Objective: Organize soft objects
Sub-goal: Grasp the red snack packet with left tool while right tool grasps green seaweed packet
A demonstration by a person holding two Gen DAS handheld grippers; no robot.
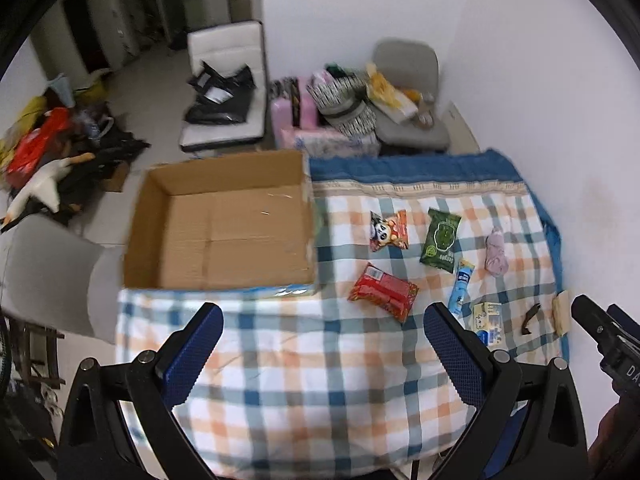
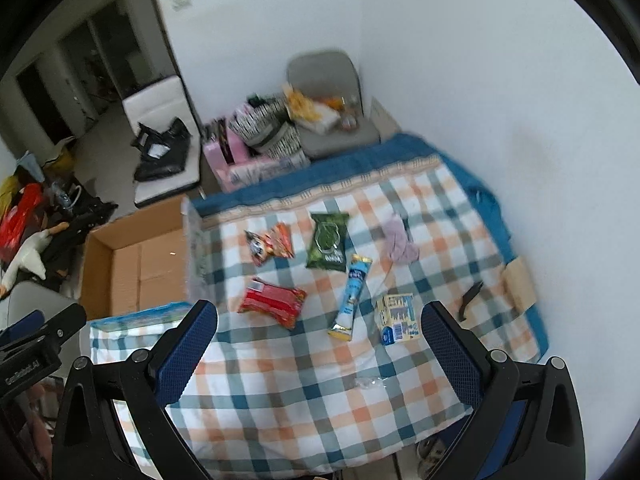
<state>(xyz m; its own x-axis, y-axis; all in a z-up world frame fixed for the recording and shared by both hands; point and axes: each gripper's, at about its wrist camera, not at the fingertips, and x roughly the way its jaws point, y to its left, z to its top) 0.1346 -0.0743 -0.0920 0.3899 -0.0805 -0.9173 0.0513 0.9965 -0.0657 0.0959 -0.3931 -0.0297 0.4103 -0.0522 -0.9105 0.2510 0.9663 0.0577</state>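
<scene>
An empty cardboard box (image 1: 224, 236) sits at the left of a plaid cloth (image 1: 304, 368). On the cloth lie a red packet (image 1: 383, 291), a panda snack bag (image 1: 388, 231), a green wipes pack (image 1: 441, 240), a blue tube (image 1: 461, 288), a yellow-blue carton (image 1: 489, 322) and a pink cloth (image 1: 496, 254). The same things show in the right wrist view: red packet (image 2: 273, 301), snack bag (image 2: 269, 243), green pack (image 2: 328, 241), tube (image 2: 352, 296), carton (image 2: 398, 318), pink cloth (image 2: 398, 244), box (image 2: 140, 264). My left gripper (image 1: 322, 344) and right gripper (image 2: 318, 342) are open, empty, above the near cloth.
A black clip (image 1: 530, 318) and a tan block (image 1: 562, 312) lie at the cloth's right edge by the white wall. Behind the cloth stand a grey chair (image 1: 412, 96) with clutter, a pink box (image 1: 296, 120) and a white chair (image 1: 226, 84). Clutter covers the floor at left.
</scene>
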